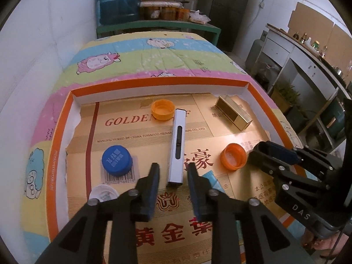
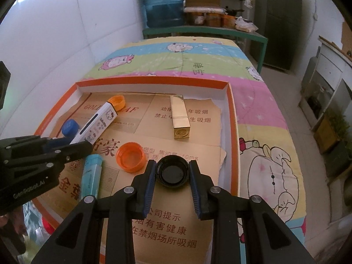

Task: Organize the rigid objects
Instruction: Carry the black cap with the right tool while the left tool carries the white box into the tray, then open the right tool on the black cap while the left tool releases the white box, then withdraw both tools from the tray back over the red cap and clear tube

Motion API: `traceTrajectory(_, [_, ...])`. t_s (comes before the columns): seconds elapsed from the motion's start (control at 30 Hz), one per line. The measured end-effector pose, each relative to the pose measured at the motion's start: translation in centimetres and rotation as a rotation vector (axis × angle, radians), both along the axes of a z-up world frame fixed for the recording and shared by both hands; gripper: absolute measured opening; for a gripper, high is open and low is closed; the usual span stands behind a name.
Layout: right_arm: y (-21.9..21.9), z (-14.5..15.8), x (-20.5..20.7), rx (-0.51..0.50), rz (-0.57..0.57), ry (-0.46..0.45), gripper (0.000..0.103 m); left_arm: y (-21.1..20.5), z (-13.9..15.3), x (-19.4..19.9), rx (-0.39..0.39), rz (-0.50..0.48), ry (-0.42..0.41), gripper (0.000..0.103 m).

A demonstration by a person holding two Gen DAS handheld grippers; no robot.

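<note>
An orange-rimmed tray lined with gold cardboard lies on a cartoon quilt. In the left wrist view my left gripper is open, its fingers either side of the near end of a white rectangular stick. Around it lie a blue cap, two orange caps, a gold box and a white cap. My right gripper is shut on a black cap above the cardboard. The right gripper also shows at the right of the left wrist view.
A light-blue tube lies near the tray's front left. The tray rim stands along the right. A white wall runs along the left. Shelves with water jugs stand behind the bed, cabinets to the right.
</note>
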State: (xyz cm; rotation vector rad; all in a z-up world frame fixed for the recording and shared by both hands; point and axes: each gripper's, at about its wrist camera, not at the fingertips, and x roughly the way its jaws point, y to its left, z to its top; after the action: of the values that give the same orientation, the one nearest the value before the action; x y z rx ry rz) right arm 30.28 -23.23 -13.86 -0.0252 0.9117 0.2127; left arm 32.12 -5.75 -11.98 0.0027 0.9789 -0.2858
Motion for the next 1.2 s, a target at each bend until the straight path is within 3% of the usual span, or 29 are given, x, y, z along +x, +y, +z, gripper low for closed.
traceTrajectory(0.13, [0.1, 0.1, 0.0, -0.007, 0.003, 0.001, 0.031, 0.0, 0.1, -0.1, -0.003, 0.002, -0.003, 0.030])
traceTrajectory(0.3, [0.2, 0.4, -0.3, -0.010, 0.004, -0.011, 0.042, 0.3, 0.7, -0.4, -0.011, 0.010, -0.019, 0.030])
traceTrajectory(1.2, [0.6, 5.5, -5.3, -0.003, -0.003, -0.088, 0.042, 2.1, 5.0, -5.6, -0.033, 0.040, -0.079, 0.030])
